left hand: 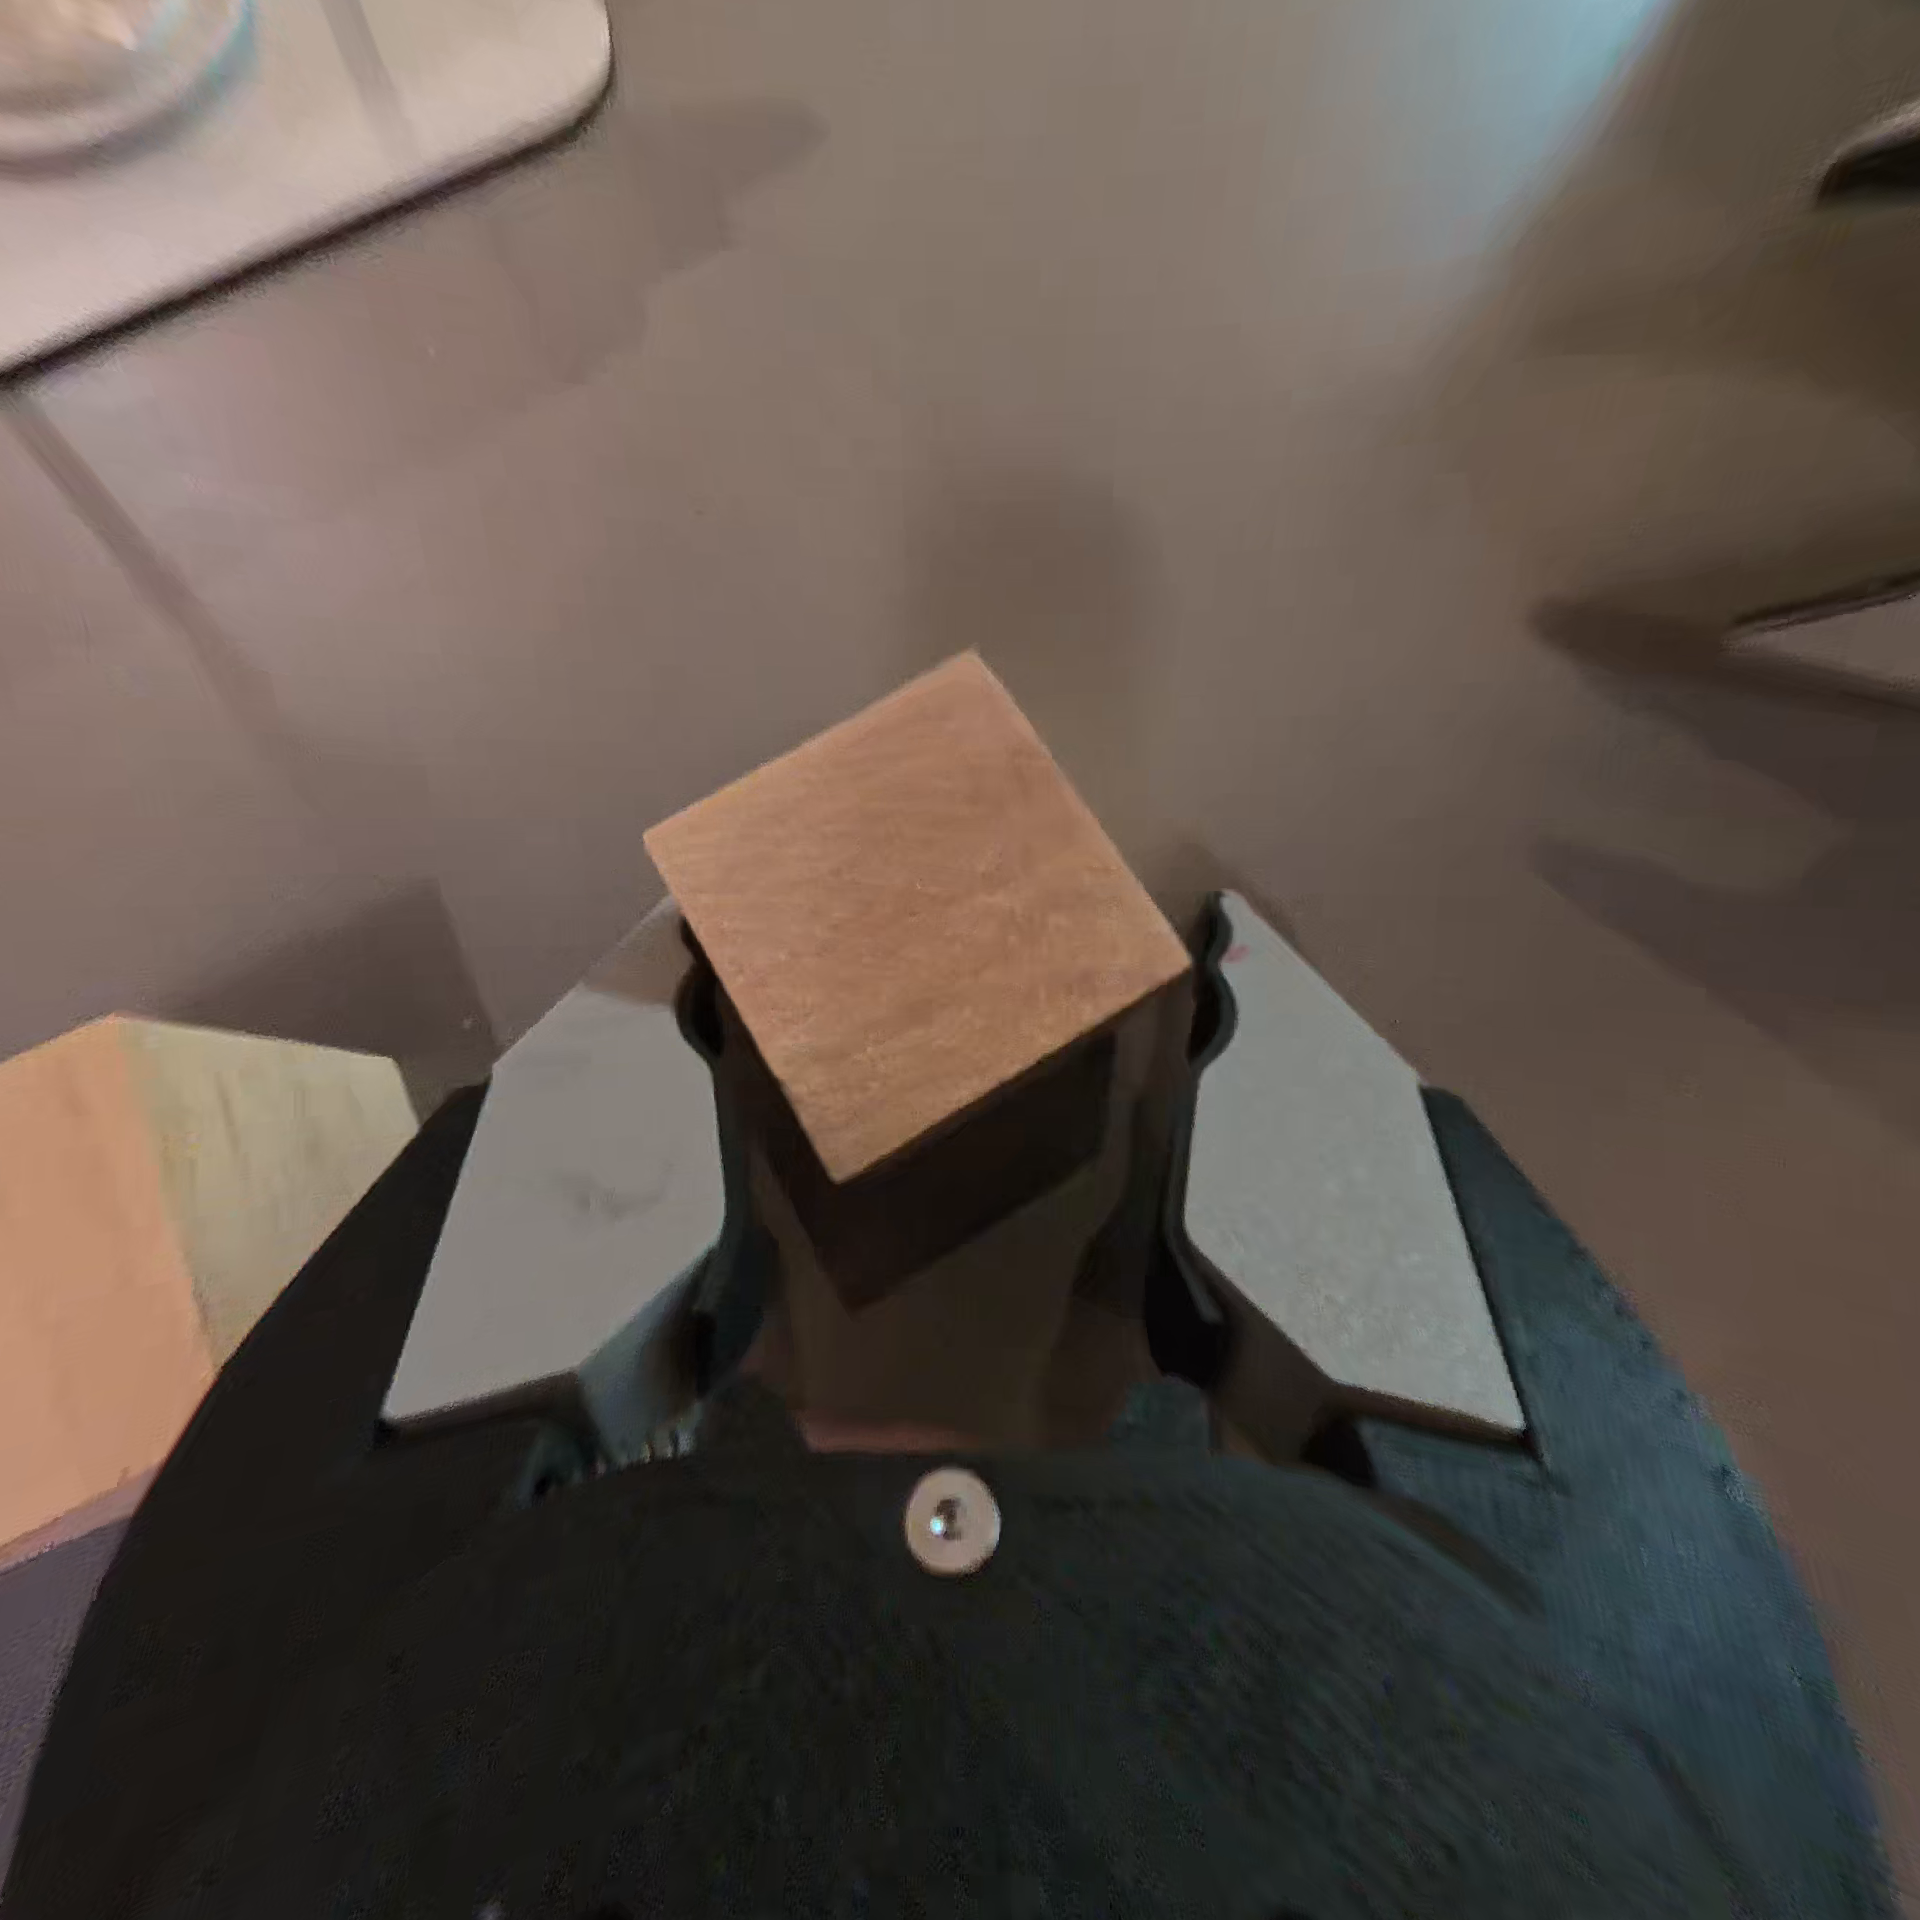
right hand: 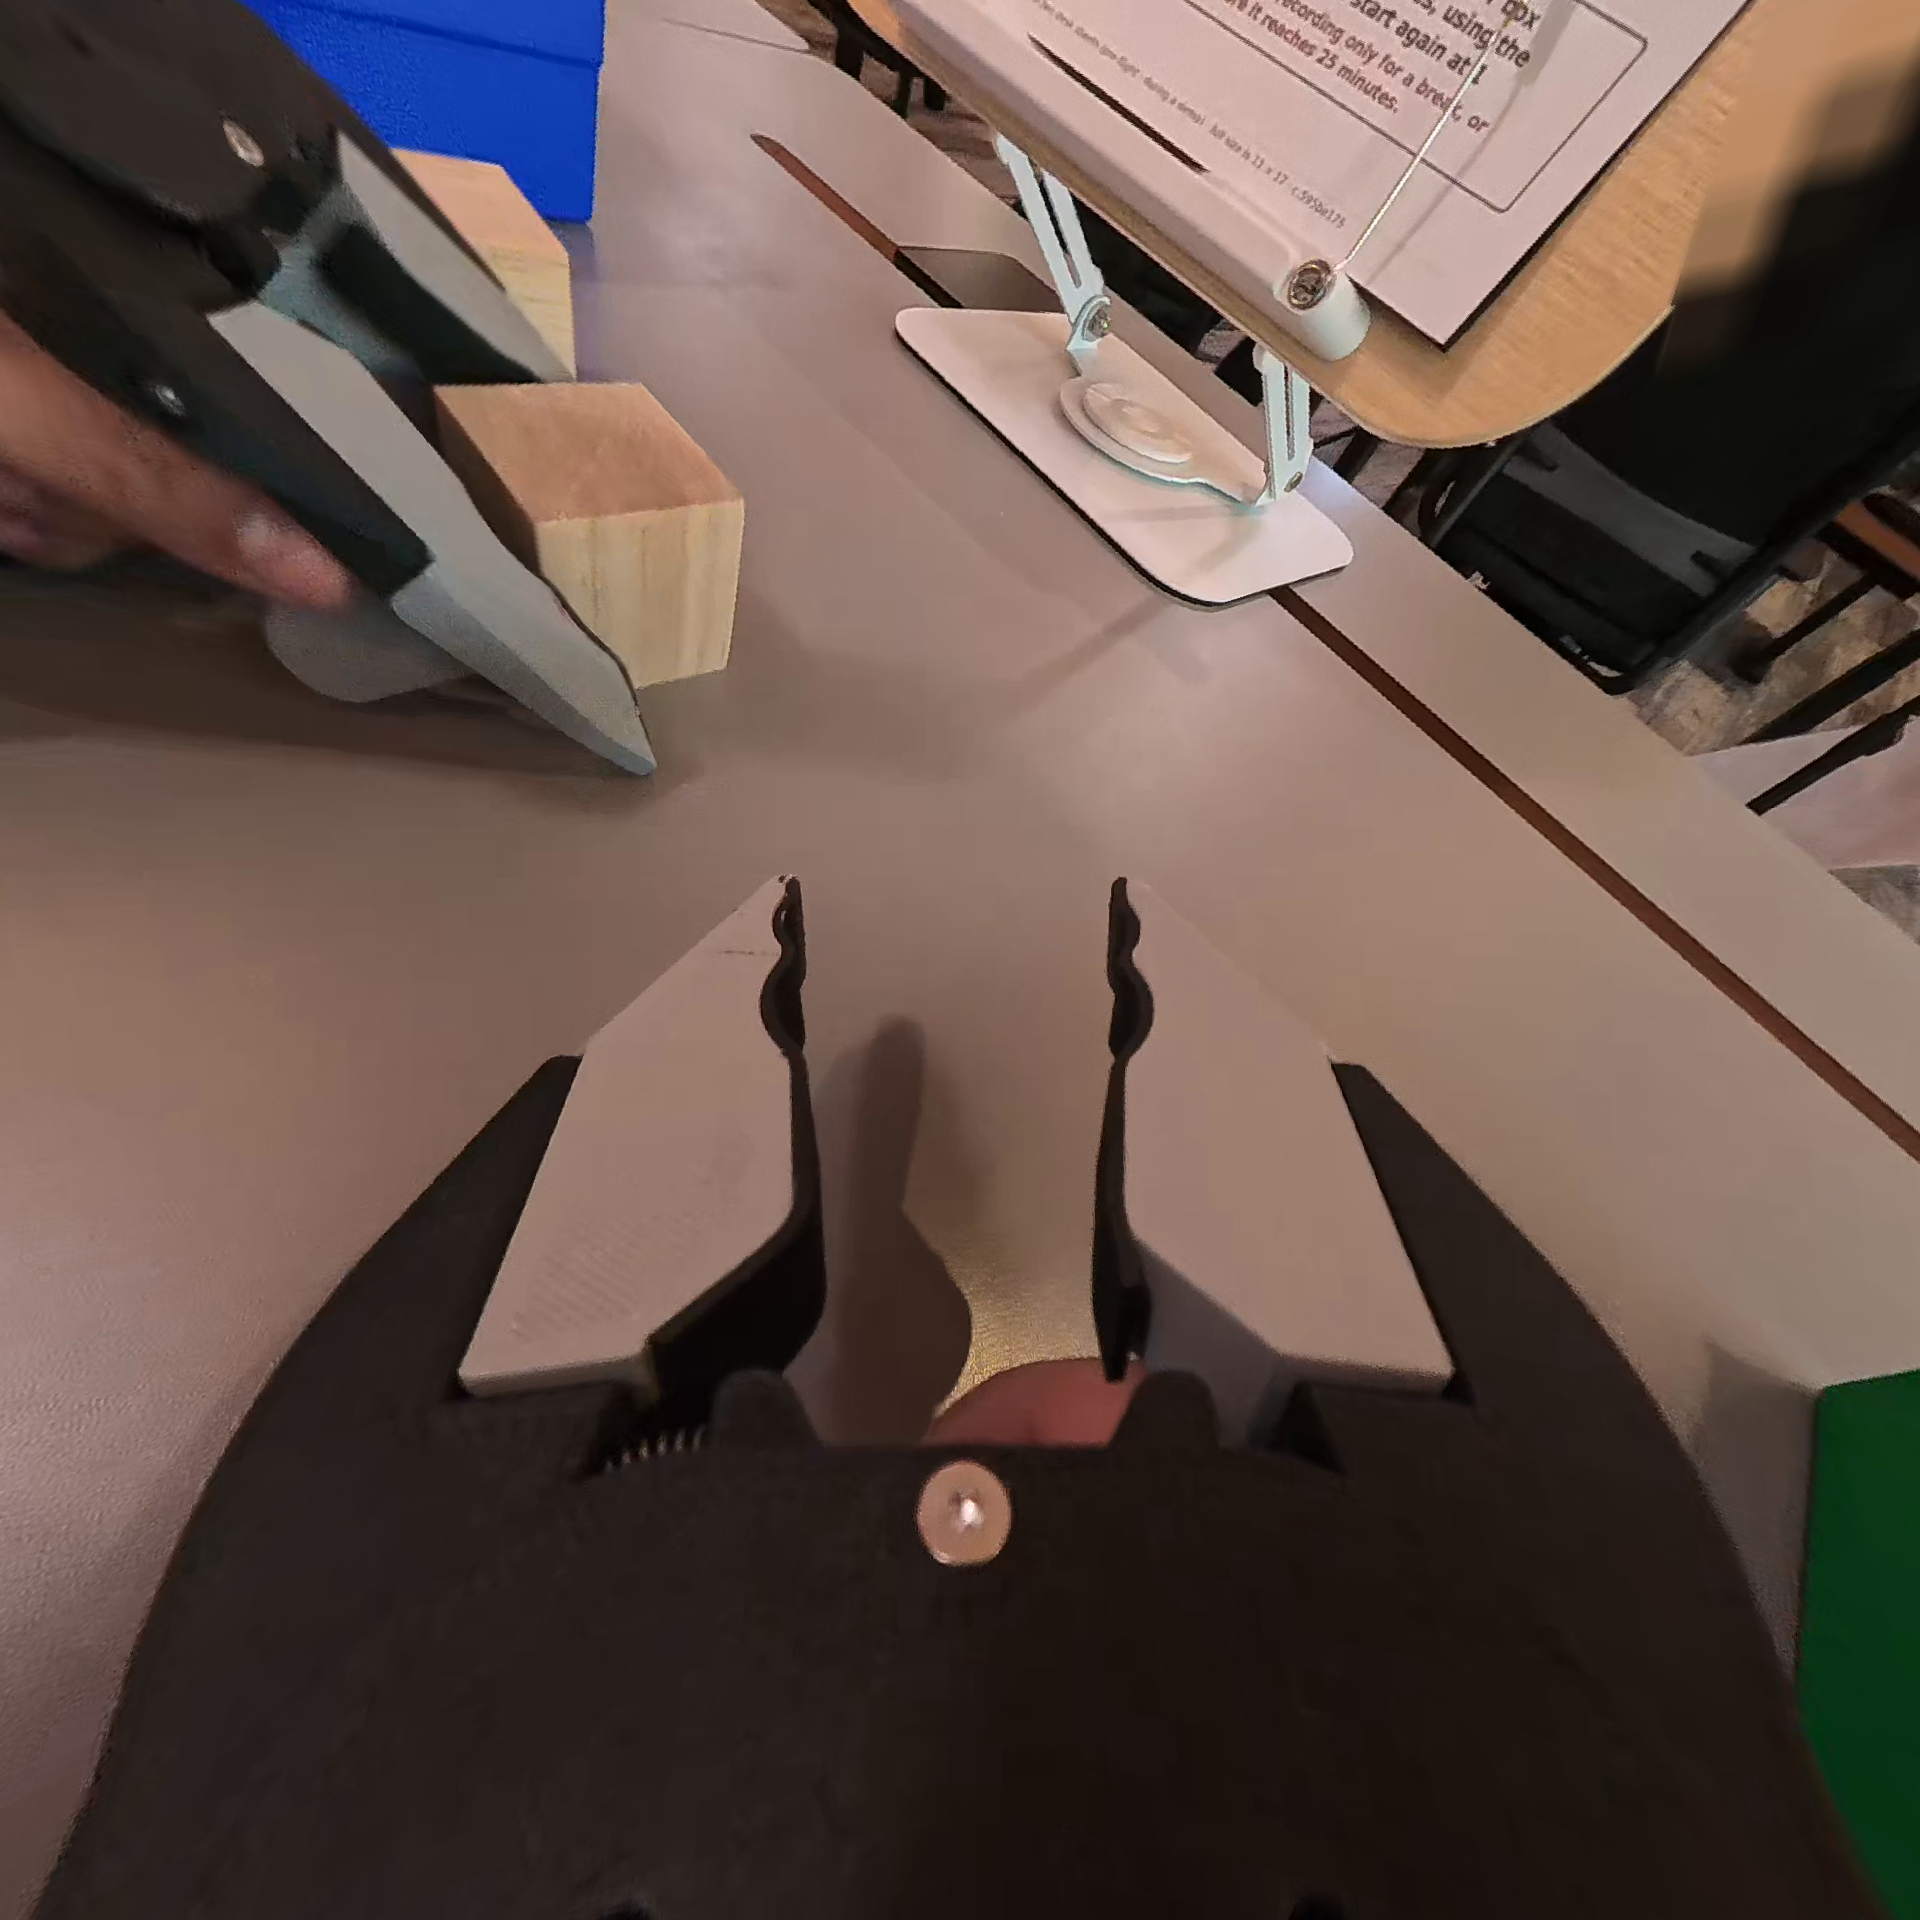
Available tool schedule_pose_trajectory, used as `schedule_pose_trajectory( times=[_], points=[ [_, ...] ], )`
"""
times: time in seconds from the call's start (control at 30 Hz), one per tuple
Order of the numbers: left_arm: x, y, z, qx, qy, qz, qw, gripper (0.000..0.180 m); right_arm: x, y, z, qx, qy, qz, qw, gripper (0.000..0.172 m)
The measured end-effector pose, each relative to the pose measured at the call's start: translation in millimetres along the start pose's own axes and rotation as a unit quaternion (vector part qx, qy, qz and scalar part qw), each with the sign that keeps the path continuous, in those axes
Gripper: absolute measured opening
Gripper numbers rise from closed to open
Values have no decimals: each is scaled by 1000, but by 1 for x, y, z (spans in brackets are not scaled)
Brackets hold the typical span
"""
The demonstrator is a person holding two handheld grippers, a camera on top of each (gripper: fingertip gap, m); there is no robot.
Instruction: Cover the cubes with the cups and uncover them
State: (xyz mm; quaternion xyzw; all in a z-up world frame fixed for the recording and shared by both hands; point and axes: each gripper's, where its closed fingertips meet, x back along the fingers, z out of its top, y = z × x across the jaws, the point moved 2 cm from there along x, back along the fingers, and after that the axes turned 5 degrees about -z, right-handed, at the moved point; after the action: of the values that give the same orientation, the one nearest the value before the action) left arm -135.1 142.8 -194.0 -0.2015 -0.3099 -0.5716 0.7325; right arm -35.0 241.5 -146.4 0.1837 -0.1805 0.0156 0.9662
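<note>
Left wrist view: the left tool (left hand: 940, 904) has a wooden cube (left hand: 904, 935) between its fingers, turned corner-on. The pads look pressed on its sides, so I call that a hold at middling width. A second cube (left hand: 94, 1247) sits just beside it, toward the counter's (left hand: 1039, 416) near-left part. The surroundings are smeared, so fine detail is lost.

Right wrist view: the right tool (right hand: 951, 894) hangs over bare counter mid-surface, jaws parted at a middling width and nothing between them. Farther off to the left, the left tool straddles the nearer cube, one fingertip down on the counter. The second cube stands right behind it, in front of a blue box (right hand: 457, 94). A white stand (right hand: 1132, 478) bearing a sheet is at the far right, beside the counter's brown edge line.

My read: the cube is being placed ready for covering. To do that well, set it flat and square, apart from its neighbour so a cup rim can drop round it, then let go straight outward without nudging it.

Count: two cubes, two tools, and no cups in either view.
</note>
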Motion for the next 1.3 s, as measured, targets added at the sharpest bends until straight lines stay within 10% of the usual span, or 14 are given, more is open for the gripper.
schedule_pose_trajectory(
  times=[0.23, 0.4, 0.57, 0.77, 1.07, 1.3],
  points=[
    [8, 19, 17, -120, 59, 29, 991, 83, 6, -16, 13, -89, 27, 90, 992, 58],
    [35, 57, 43, -340, 185, 98, 917, 82, 25, -30, 39, -255, 81, 247, 931, 72],
    [55, 98, 57, -390, 293, 54, 871, 83, 43, -34, 57, -337, 122, 351, 865, 82],
    [68, 121, 62, -429, 339, 64, 835, 82, 45, -53, 60, -333, 108, 383, 855, 71],
    [52, 111, 55, -373, 305, 47, 875, 77, 36, -49, 60, -283, 115, 305, 902, 56],
    [41, 71, 47, -326, 243, 77, 910, 0, 48, 20, 63, -196, 176, 63, 963, 56]
  ],
)
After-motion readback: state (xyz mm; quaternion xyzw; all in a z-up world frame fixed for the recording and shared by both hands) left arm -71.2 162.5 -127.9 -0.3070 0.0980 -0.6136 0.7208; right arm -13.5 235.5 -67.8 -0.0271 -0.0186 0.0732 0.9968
